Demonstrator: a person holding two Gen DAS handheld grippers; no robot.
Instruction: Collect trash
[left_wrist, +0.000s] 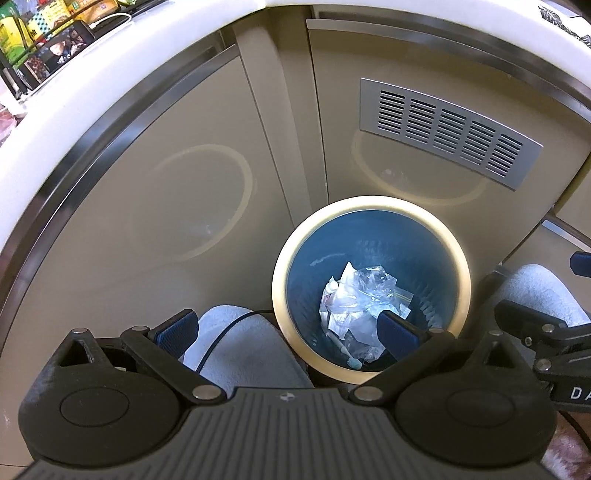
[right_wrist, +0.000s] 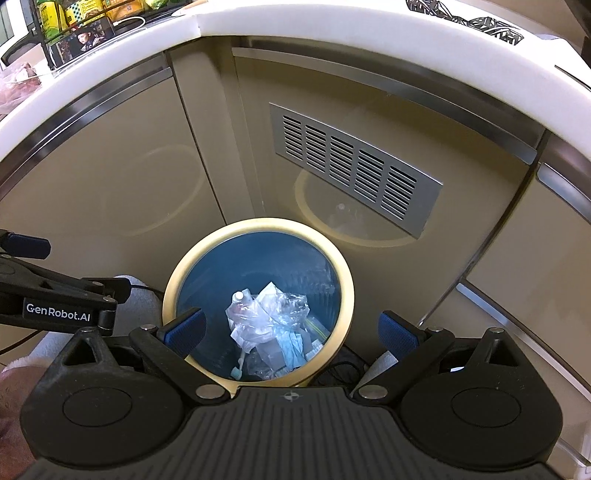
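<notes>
A round trash bin (left_wrist: 458, 254) with a cream rim and blue inside stands on the floor against the cabinet; the right wrist view shows the same trash bin (right_wrist: 258, 225) from above. At its bottom lies crumpled clear plastic and paper trash (left_wrist: 354, 299), seen in the right wrist view as trash (right_wrist: 269, 317) with a small bottle and a swab. My left gripper (left_wrist: 286, 332) hangs open above the bin's left rim, nothing between its fingers. My right gripper (right_wrist: 293, 330) is open over the bin's near right side, empty. The left gripper (right_wrist: 26, 243) also shows at the left edge there.
Beige cabinet doors with a metal vent grille (left_wrist: 447, 129) stand behind the bin. A white countertop edge (left_wrist: 44, 147) curves overhead, holding boxes and a phone at upper left. The person's grey slippers (left_wrist: 243, 350) flank the bin, and a black cable runs over the left one.
</notes>
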